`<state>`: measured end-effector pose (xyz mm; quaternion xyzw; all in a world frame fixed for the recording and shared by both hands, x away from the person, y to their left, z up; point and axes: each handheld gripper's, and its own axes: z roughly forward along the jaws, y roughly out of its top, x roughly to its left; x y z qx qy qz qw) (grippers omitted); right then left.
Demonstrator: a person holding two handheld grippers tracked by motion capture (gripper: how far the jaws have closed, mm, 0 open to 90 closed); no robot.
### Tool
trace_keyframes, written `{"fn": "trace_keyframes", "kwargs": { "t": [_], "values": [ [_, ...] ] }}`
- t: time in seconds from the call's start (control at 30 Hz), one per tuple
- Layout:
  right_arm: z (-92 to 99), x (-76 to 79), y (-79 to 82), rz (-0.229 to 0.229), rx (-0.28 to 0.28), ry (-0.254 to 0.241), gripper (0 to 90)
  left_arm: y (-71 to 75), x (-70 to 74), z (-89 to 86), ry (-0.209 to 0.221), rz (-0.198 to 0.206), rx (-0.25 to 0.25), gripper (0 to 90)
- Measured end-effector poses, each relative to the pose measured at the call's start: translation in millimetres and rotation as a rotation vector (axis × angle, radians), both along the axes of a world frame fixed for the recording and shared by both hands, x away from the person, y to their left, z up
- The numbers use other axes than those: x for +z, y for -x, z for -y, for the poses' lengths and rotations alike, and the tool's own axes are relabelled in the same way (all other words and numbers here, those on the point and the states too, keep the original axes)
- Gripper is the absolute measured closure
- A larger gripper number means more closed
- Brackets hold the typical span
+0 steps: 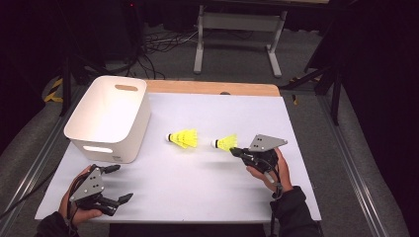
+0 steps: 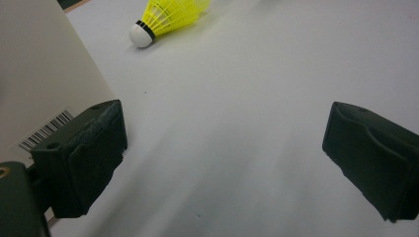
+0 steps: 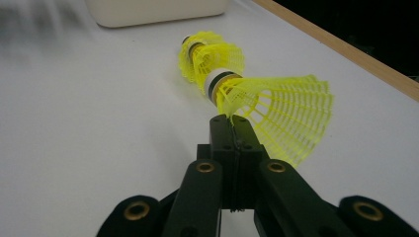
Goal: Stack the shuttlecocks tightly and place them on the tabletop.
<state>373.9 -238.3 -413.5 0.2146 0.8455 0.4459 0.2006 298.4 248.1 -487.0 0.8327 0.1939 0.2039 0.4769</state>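
shuttlecock (image 1: 226, 142) level, cork leftward

- the left gripper (image 2: 225, 148) hangs low over the white table top (image 2: 247, 98), its two black jaws standing wide apart with only bare surface between them.
- a cream bin wall (image 2: 44, 69) runs just beside the left-hand jaw, whether touching cannot be told; its barcode label (image 2: 47, 131) sits right behind that jaw.
- a yellow shuttlecock (image 2: 165, 17) lies well ahead of the jaws, white cork end toward the bin.
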Motion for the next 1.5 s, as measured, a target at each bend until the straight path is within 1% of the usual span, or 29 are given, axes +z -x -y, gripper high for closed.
{"fn": "trace_keyframes", "kwargs": {
  "t": [0.43,0.57,0.8,0.9,1.0,1.1,1.17,1.27,1.3,1.33,1.5],
  "values": [
    [-2.7,-5.1,-10.2,-0.01,-0.015,-0.006,90.0,-0.3,-0.6,0.6,0.001,-0.005,-0.003,4.1],
    [-6.1,-7.5,-15.4,-0.013,-0.015,0.002,90.0,-0.2,-0.6,0.9,0.0,-0.006,-0.005,4.2],
    [-12.5,-9.6,-23.0,-0.022,-0.013,-0.003,90.0,-0.1,-0.8,1.0,0.004,-0.005,-0.006,4.2],
    [-17.2,-12.2,-27.9,-0.028,-0.012,0.005,90.0,-0.5,-0.7,0.3,0.004,-0.007,-0.007,4.2],
    [-20.3,-13.5,-32.0,-0.034,-0.01,-0.002,90.0,-0.5,-0.8,0.5,0.002,-0.006,-0.007,4.2],
    [-24.7,-15.5,-35.2,-0.04,-0.007,0.002,90.0,-0.6,-0.9,0.7,0.0,-0.006,-0.008,4.2],
    [-31.8,-18.1,-39.1,-0.047,-0.001,0.009,90.0,-0.3,-0.8,0.7,0.003,-0.007,-0.007,4.3],
    [-36.0,-19.2,-41.1,-0.051,0.001,0.008,90.0,-0.3,-0.8,0.5,0.003,-0.007,-0.006,4.3],
    [-41.7,-20.5,-43.8,-0.056,0.003,0.011,90.0,-0.4,-0.8,0.4,0.004,-0.007,-0.007,4.2],
    [-41.7,-20.5,-43.8,-0.056,0.003,0.011,90.0,-0.4,-0.8,0.4,0.004,-0.007,-0.007,4.2],
    [-53.7,-25.5,-49.5,-0.068,0.007,0.019,90.0,-0.4,-0.4,-0.4,-0.001,0.0,-0.009,4.3]
  ]
}}
